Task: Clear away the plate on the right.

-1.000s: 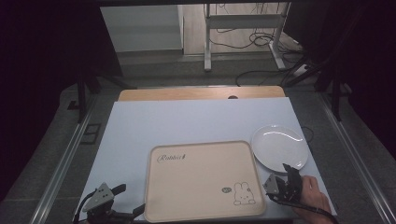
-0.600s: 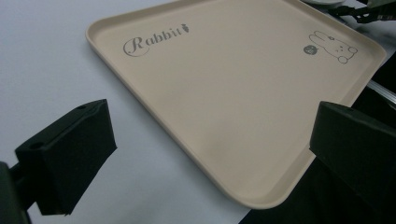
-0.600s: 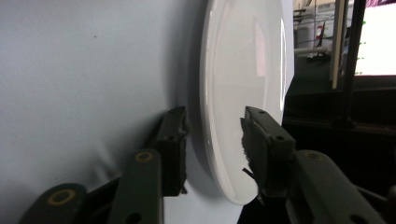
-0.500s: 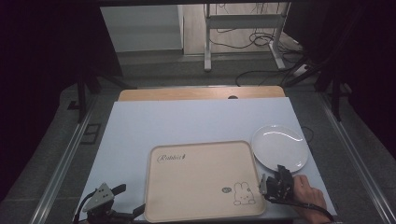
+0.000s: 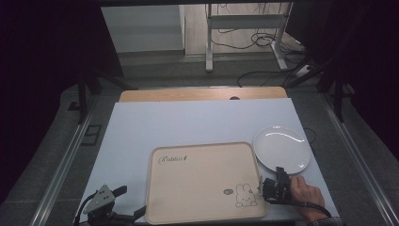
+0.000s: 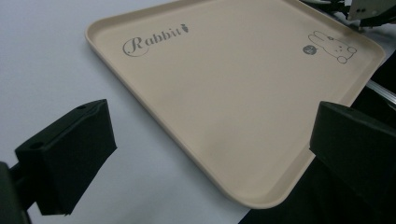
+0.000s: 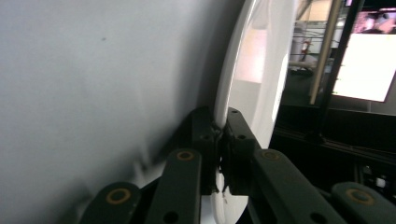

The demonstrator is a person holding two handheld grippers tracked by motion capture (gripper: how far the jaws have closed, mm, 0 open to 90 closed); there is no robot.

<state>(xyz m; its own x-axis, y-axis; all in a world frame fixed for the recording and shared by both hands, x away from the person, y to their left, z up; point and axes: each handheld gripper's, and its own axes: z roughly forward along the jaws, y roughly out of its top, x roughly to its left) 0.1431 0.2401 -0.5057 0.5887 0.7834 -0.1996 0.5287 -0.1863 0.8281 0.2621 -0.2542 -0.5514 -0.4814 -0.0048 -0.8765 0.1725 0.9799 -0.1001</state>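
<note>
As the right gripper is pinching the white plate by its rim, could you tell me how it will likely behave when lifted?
The plate looks glossy, so it may slip between the right gripper jaws. Gripped at one edge, it will probably sag. It seems rigid and breakable.

R gripper point(image 5: 278, 175) moved fwd to plate point(image 5: 282, 148) near edge, jaws now clamped on rim, R hand point(image 5: 307, 193) shifted fwd w/ it

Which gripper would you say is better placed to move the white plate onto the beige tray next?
The right gripper: its jaws are already shut on the near rim of the white plate, right beside the beige tray. The left gripper sits open at the tray's opposite near corner, away from the plate.
</note>
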